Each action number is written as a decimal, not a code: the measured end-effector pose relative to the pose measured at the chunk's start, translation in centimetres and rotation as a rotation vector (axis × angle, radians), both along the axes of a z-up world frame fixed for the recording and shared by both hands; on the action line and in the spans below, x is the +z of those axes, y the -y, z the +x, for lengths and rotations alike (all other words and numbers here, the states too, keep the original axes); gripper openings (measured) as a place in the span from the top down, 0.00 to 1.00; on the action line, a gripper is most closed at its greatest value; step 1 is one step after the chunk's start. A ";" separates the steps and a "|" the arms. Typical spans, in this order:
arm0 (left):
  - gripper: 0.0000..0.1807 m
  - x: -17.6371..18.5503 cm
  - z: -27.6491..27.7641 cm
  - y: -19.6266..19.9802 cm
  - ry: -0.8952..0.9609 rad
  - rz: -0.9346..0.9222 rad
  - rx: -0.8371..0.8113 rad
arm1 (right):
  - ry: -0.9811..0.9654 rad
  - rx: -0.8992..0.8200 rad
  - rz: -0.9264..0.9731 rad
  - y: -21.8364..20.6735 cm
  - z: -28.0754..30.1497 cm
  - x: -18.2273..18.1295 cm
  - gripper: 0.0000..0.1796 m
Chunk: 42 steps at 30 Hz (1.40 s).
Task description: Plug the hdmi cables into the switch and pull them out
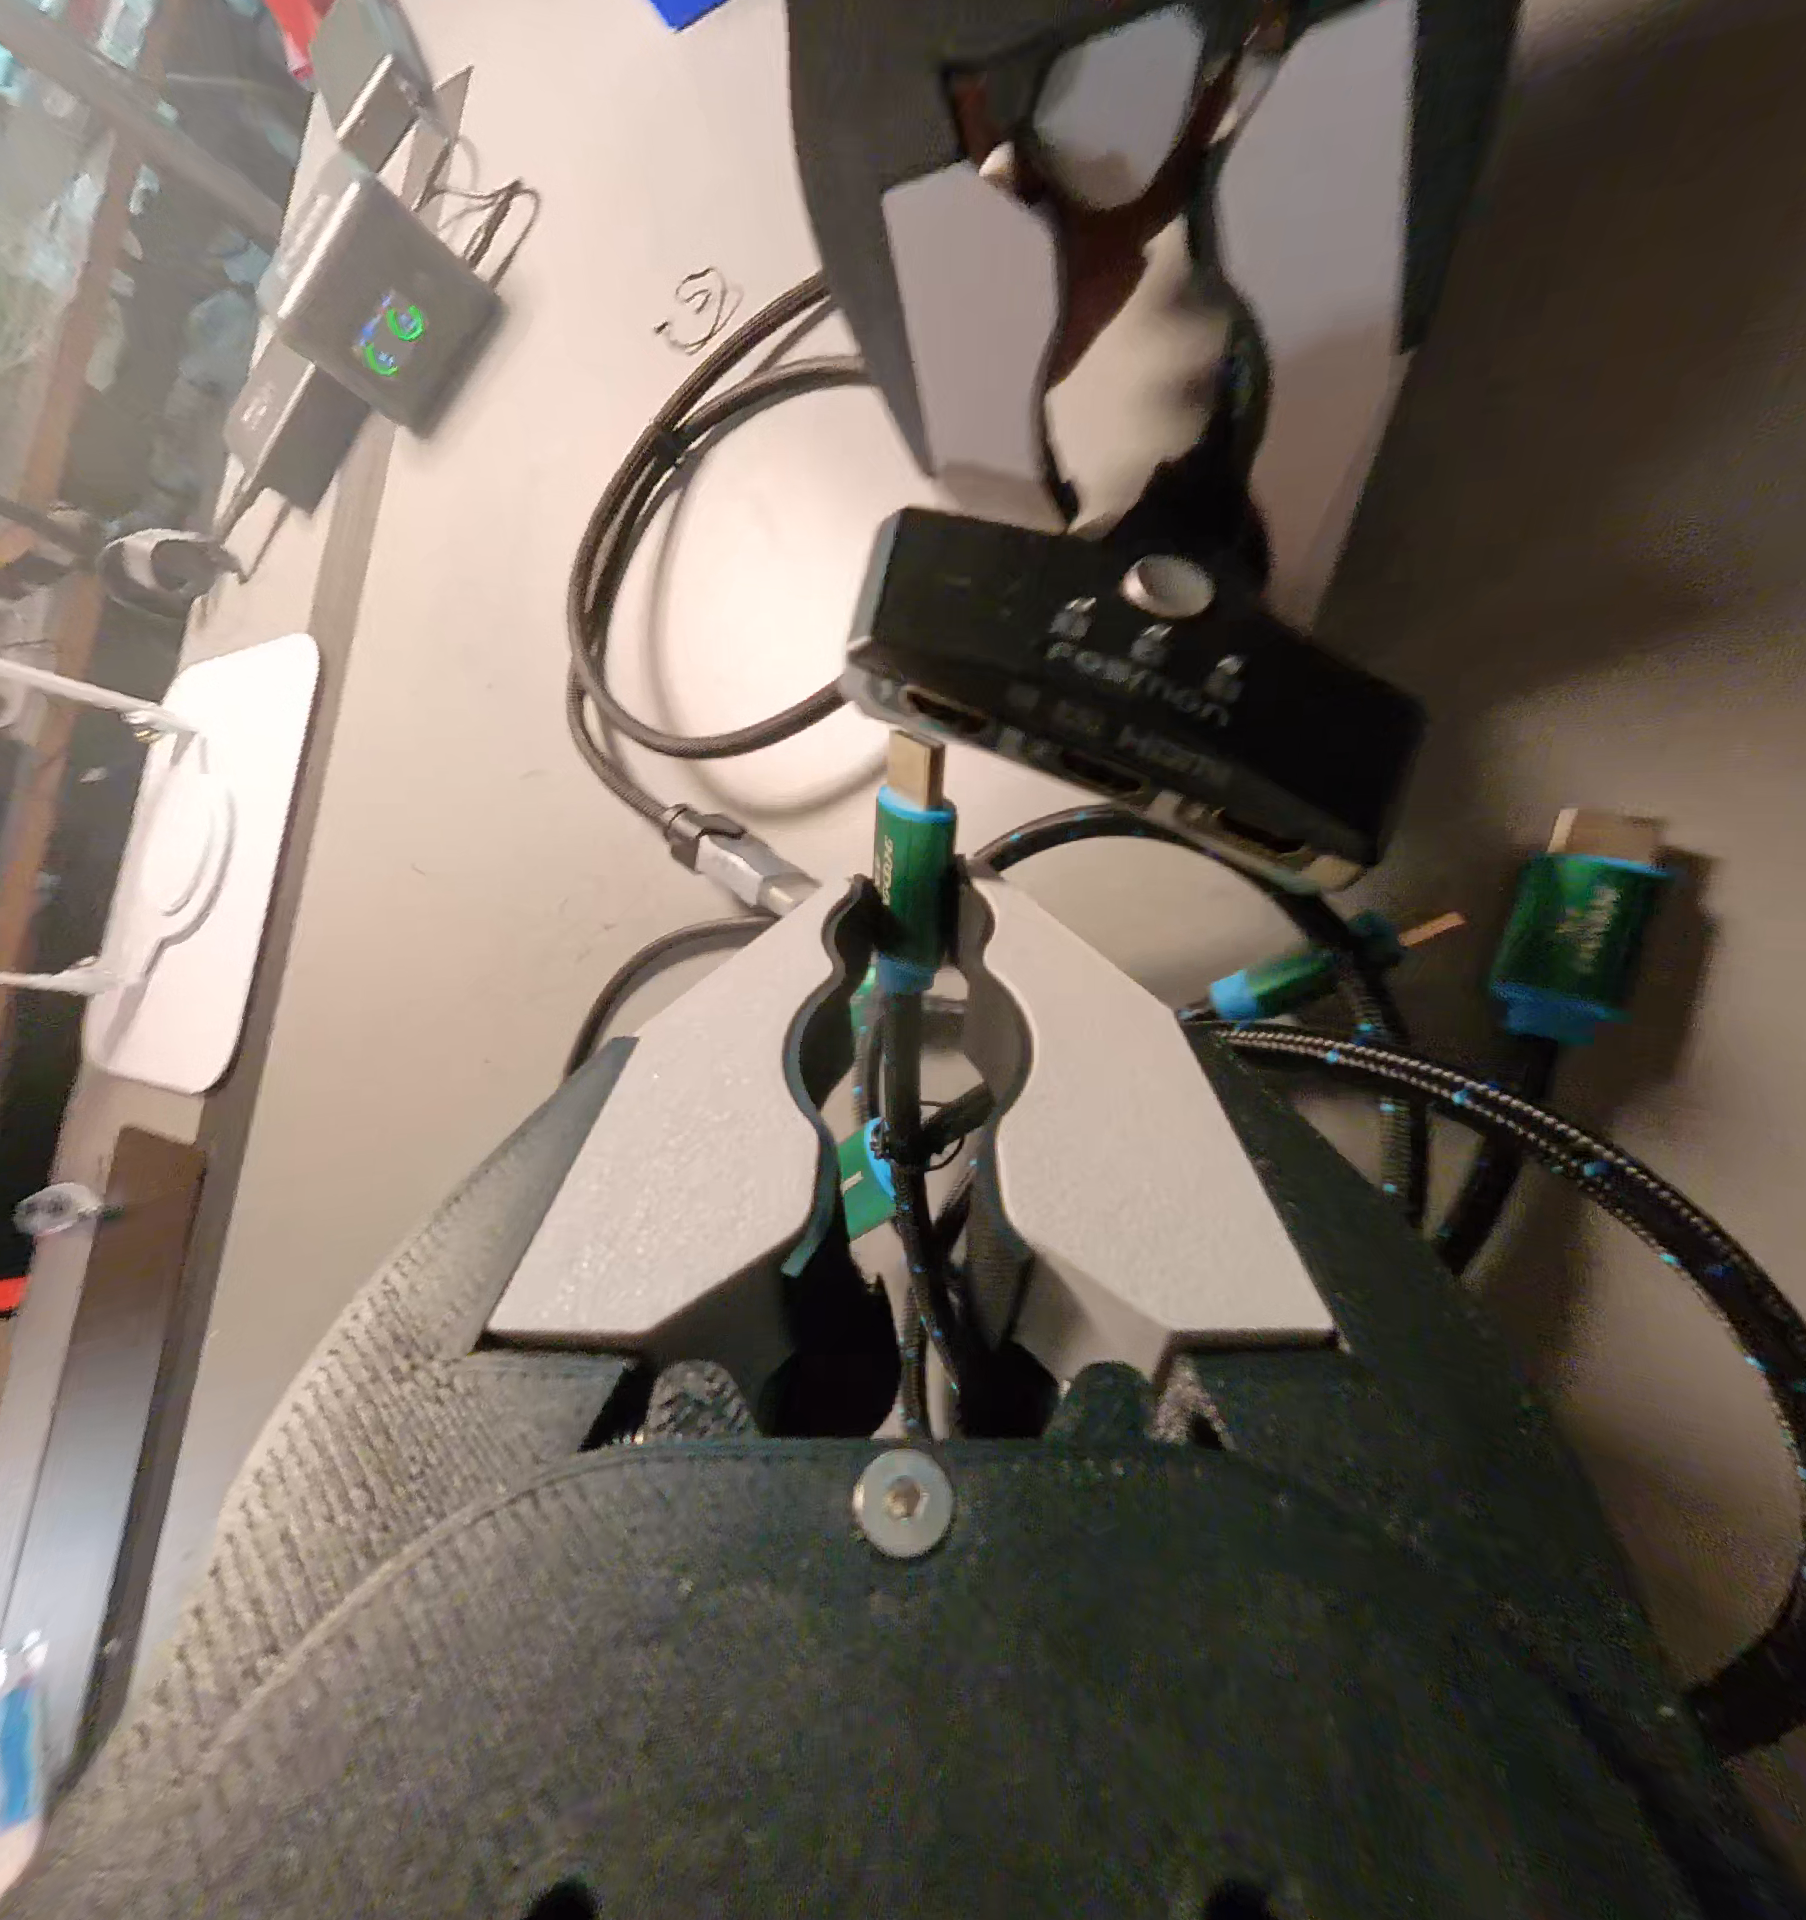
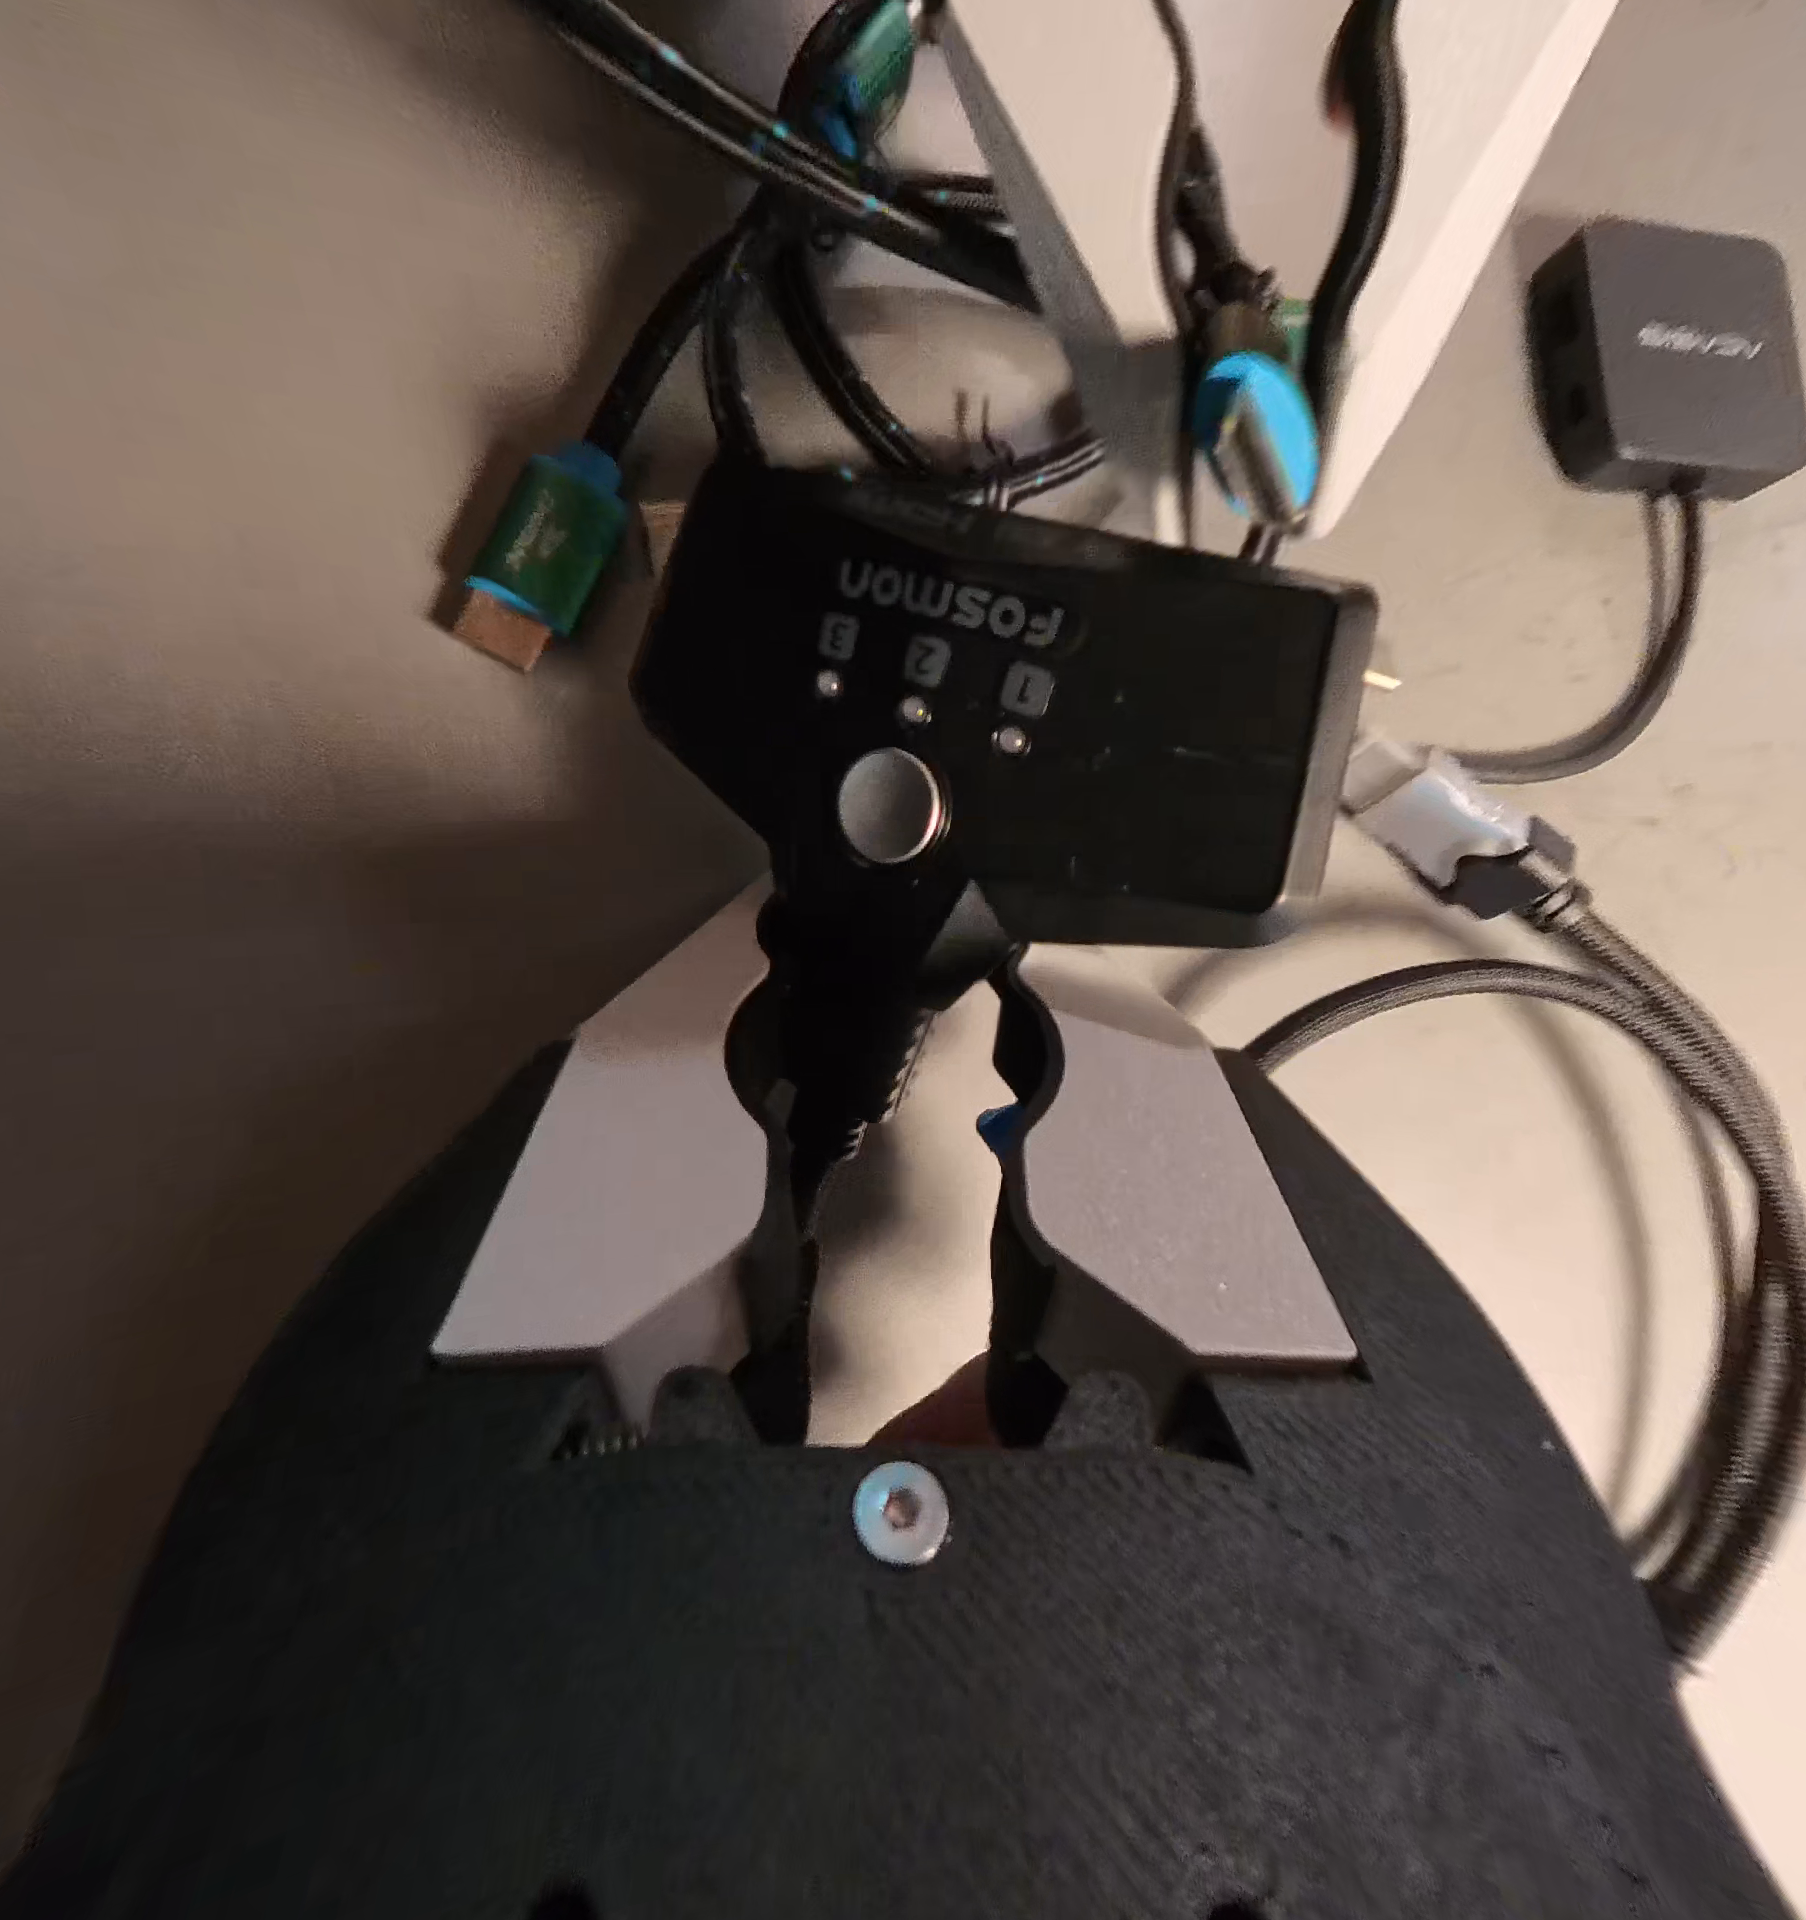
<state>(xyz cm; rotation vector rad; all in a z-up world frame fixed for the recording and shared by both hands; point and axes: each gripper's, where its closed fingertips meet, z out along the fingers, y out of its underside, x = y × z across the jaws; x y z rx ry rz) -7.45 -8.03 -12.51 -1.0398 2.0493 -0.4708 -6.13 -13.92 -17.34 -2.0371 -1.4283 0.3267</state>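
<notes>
pinching green hdmi plug (image 1: 910,871) between left fingers (image 1: 1024,966), just short of switch (image 1: 1138,707)

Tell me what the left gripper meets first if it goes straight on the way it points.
Most likely the black switch: the left gripper holds a green HDMI plug whose metal tip sits just short of the leftmost port. Depth is unclear.

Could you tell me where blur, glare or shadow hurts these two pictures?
Left wrist view: the right gripper at the top is smeared by motion, the green plug in the left gripper is fairly sharp, and glare brightens the table. Right wrist view: the switch is sharp, cables behind it blur, and shadow darkens the table's left side.
</notes>
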 end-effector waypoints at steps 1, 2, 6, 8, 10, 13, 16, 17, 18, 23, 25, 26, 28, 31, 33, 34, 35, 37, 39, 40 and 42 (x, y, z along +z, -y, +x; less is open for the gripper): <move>0.92 -0.1 0.1 -0.5 0.005 0.026 0.018 | -0.015 0.001 -0.052 0.6 0.0 -0.1 0.80; 0.92 -0.2 0.2 -0.8 0.008 0.044 0.029 | -0.027 -0.002 -0.096 1.1 0.1 -0.2 0.80; 0.92 -0.5 0.7 -1.4 0.035 0.086 0.037 | -0.056 -0.078 -0.148 0.8 0.8 -0.3 0.79; 0.92 -0.6 0.9 -1.8 0.051 0.132 0.040 | -0.090 -0.107 -0.174 0.8 1.1 0.0 0.74; 0.92 -0.6 1.1 -1.9 0.074 0.171 0.031 | -0.126 -0.124 -0.187 0.8 1.3 0.4 0.68; 0.92 -0.7 1.6 -1.7 0.100 0.202 0.016 | -0.159 -0.158 -0.127 -0.1 1.8 1.6 0.68; 0.92 -0.2 2.0 -1.4 0.148 0.258 -0.006 | -0.263 -0.204 -0.063 -1.5 1.4 3.8 0.68; 0.92 0.0 2.1 -1.2 0.162 0.277 -0.012 | -0.307 -0.222 -0.049 -1.9 1.1 4.4 0.68; 0.92 0.2 2.2 -1.1 0.175 0.295 -0.021 | -0.349 -0.238 -0.041 -2.4 0.7 5.0 0.68; 0.93 0.4 2.4 -0.5 0.193 0.387 -0.052 | -0.474 -0.321 0.025 -4.5 -0.6 6.8 0.70; 0.93 0.2 2.5 -0.5 0.188 0.412 -0.052 | -0.461 -0.348 0.054 -5.0 -0.7 6.8 0.74; 0.93 0.2 2.6 -0.4 0.188 0.417 -0.052 | -0.452 -0.359 0.066 -5.2 -0.8 6.7 0.77; 0.93 0.2 2.7 -0.3 0.193 0.410 -0.046 | -0.419 -0.373 0.082 -5.4 -0.9 6.3 0.86; 0.91 0.0 2.7 -0.7 0.183 0.360 -0.013 | -0.379 -0.376 0.107 -5.6 -0.7 6.1 0.88; 0.88 0.1 2.4 -1.1 0.173 0.300 -0.001 | -0.343 -0.377 0.131 -5.7 -0.1 5.9 0.88; 0.86 0.3 2.0 -1.5 0.164 0.257 0.009 | -0.330 -0.377 0.142 -5.8 0.1 5.8 0.88; 0.83 0.5 1.7 -1.9 0.160 0.208 0.020 | -0.324 -0.374 0.147 -5.8 0.3 5.8 0.88; 0.82 1.5 0.9 -3.1 0.180 0.104 0.052 | -0.318 -0.363 0.152 -5.8 0.6 5.7 0.88; 0.79 2.0 0.0 -4.5 0.174 -0.024 0.089 | -0.304 -0.345 0.173 -5.8 0.7 5.7 0.88; 0.78 1.9 -0.4 -5.0 0.162 -0.088 0.098 | -0.297 -0.332 0.188 -5.8 0.6 5.7 0.88; 0.75 1.1 -1.5 -5.6 0.113 -0.189 0.094 | -0.285 -0.300 0.232 -5.7 0.4 6.0 0.88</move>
